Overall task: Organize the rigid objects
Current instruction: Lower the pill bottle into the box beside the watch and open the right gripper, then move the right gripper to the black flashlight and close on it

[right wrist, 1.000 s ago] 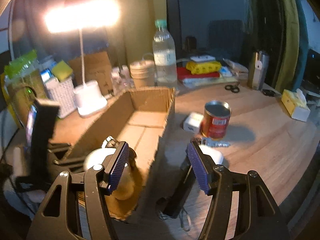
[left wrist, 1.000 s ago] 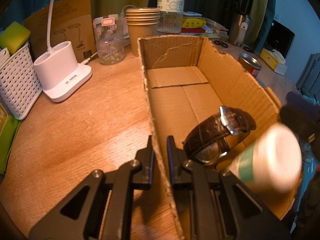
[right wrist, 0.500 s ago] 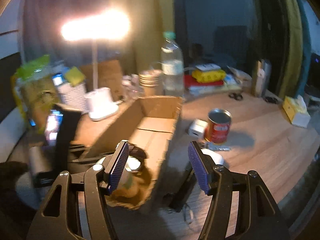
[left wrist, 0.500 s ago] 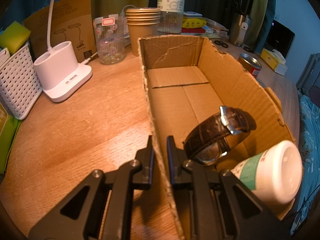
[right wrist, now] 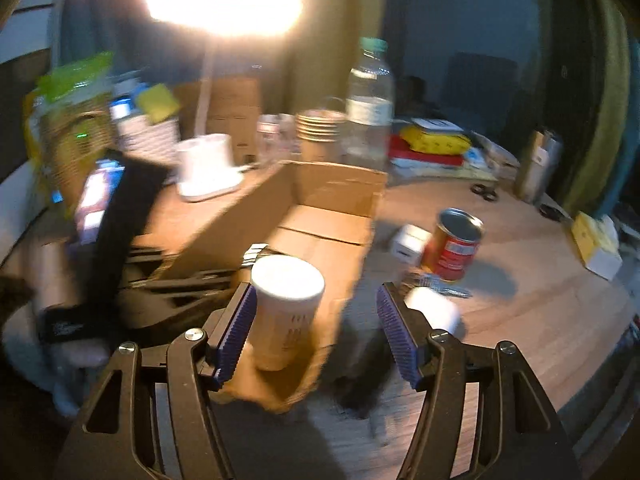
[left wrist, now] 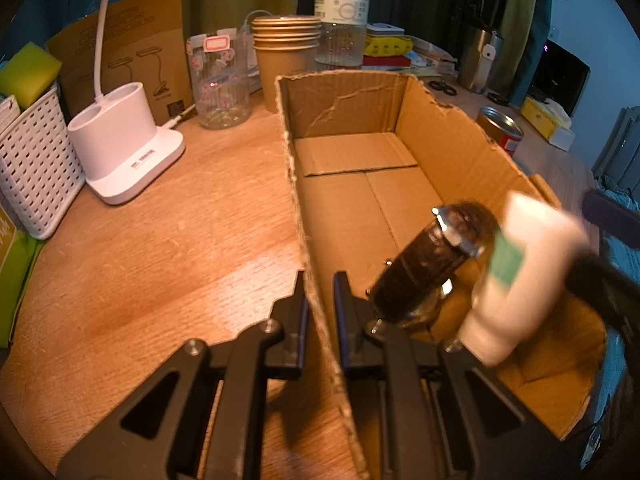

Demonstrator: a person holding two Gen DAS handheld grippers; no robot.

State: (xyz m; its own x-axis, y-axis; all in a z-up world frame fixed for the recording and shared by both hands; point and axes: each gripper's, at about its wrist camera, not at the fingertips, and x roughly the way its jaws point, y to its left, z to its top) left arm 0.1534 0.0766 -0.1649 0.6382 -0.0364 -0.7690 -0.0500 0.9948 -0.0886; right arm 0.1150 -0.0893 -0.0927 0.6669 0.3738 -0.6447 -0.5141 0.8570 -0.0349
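Observation:
An open cardboard box (left wrist: 360, 160) lies on the wooden table. My left gripper (left wrist: 320, 300) is shut on the box's left wall near its front end. Inside the box's near end are a brown leather watch (left wrist: 432, 264) and a white bottle with a green label (left wrist: 516, 280), which is blurred. In the right wrist view the white bottle (right wrist: 286, 308) stands in the box (right wrist: 320, 208), close against my right gripper's left finger. My right gripper (right wrist: 314, 336) is open and holds nothing. A red can (right wrist: 456, 244) and a white cube (right wrist: 410, 242) stand right of the box.
A white lamp base (left wrist: 124, 144), a white basket (left wrist: 32, 164), a glass jar (left wrist: 220, 80), stacked paper cups (left wrist: 286, 52) and a water bottle (left wrist: 340, 12) stand left of and behind the box. A yellow box (right wrist: 596, 244) lies far right.
The white bottle has shifted and tilted inside the box beside the watch. My right gripper has come back to the box's near end, still open. My left gripper has held still on the wall.

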